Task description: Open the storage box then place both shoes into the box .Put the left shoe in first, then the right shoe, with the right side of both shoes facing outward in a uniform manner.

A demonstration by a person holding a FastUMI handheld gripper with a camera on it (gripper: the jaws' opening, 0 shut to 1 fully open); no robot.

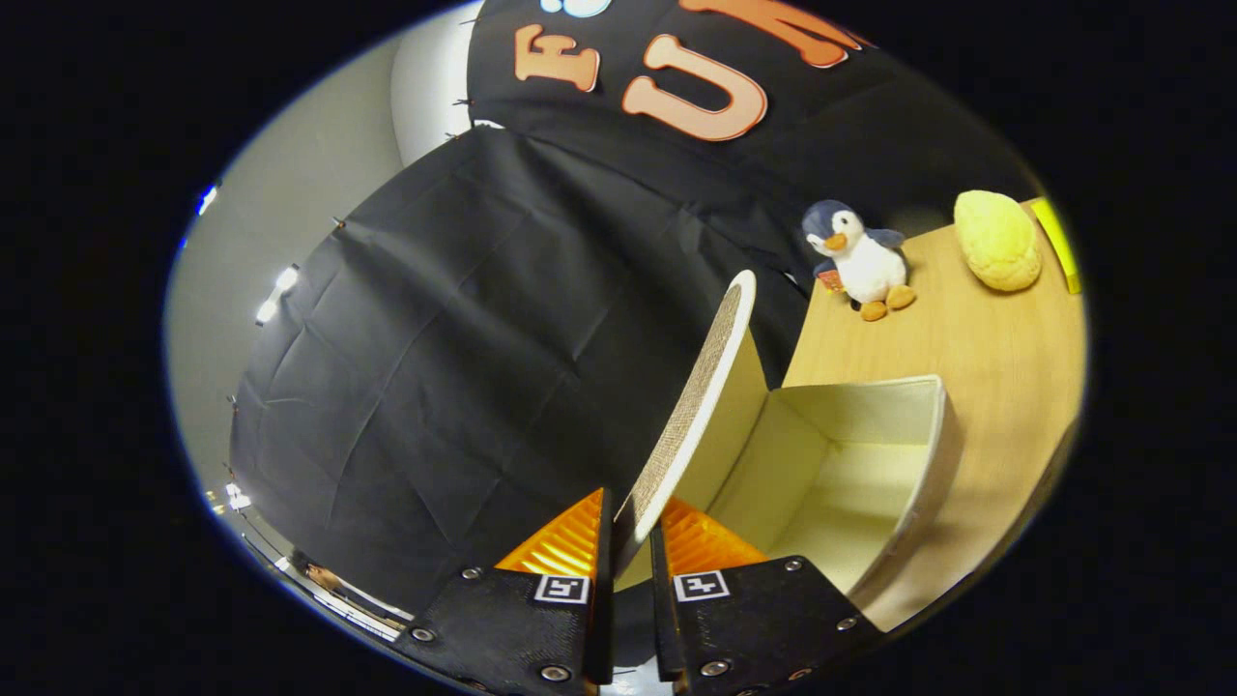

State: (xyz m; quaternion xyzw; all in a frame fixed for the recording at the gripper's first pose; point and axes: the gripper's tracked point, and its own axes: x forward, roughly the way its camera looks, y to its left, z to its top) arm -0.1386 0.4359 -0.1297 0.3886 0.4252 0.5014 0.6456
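The storage box (850, 464) sits open on the wooden tabletop (995, 348) just ahead of the gripper (633, 536), whose jaws are clenched on the edge of the box's lid (691, 406), holding it up, while a toy penguin (860, 259) and a yellow plush (997, 240) sit far beyond.

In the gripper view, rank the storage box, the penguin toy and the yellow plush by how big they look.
1. Storage box, open, its lid pinched in the claw; it is also nearest.
2 and 3. Penguin toy and yellow plush look alike in size; no ranking.
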